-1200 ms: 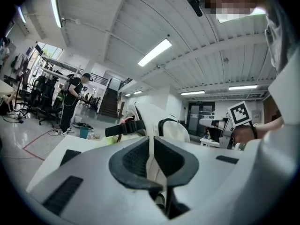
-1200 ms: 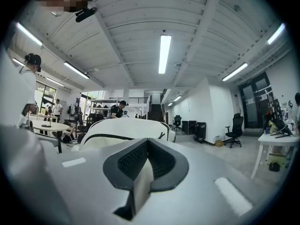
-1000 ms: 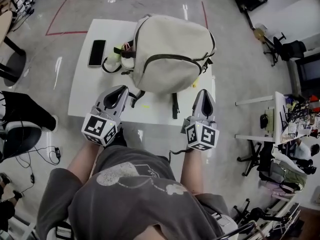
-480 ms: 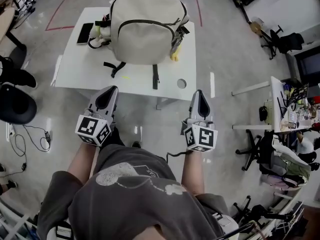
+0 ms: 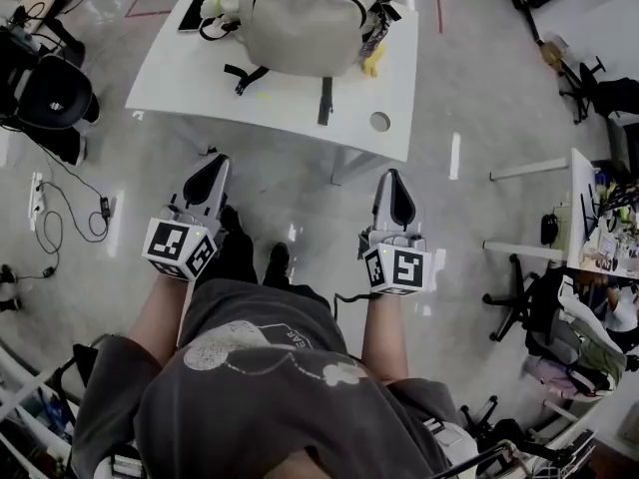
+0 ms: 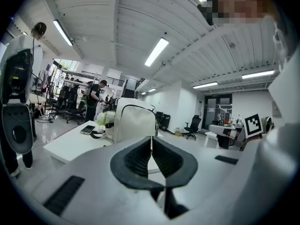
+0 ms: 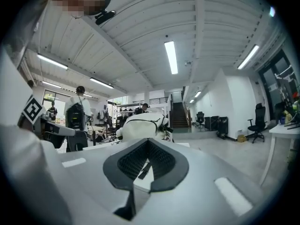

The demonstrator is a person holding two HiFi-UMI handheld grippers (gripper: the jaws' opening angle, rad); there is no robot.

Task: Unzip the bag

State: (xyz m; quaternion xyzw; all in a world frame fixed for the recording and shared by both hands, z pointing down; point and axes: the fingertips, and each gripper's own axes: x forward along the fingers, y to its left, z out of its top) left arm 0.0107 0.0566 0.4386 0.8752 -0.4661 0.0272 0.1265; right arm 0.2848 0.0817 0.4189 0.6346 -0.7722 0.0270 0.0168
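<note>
The cream backpack [image 5: 310, 13] with dark zip lines stands on the white table [image 5: 200, 83] at the top of the head view, its black straps hanging toward the near edge. Both grippers hang over the floor, well short of the table and touching nothing. My left gripper [image 5: 214, 162] is shut and empty. My right gripper [image 5: 391, 176] is also shut with nothing in it. In the left gripper view the backpack [image 6: 134, 123] shows beyond the left gripper [image 6: 151, 144]. In the right gripper view the backpack [image 7: 140, 125] stands far ahead of the right gripper [image 7: 149, 145].
A phone [image 5: 190, 13] lies on the table left of the bag, a yellow object [image 5: 371, 64] to its right, a round hole [image 5: 379, 122] near the table's front corner. Black chairs [image 5: 55, 93] and a floor cable [image 5: 45, 208] are at left, desks [image 5: 589, 208] at right.
The person has backed away from the table. The bag and table have slid to the top of the head view, and both grippers have gone from the table edge to above bare floor.
</note>
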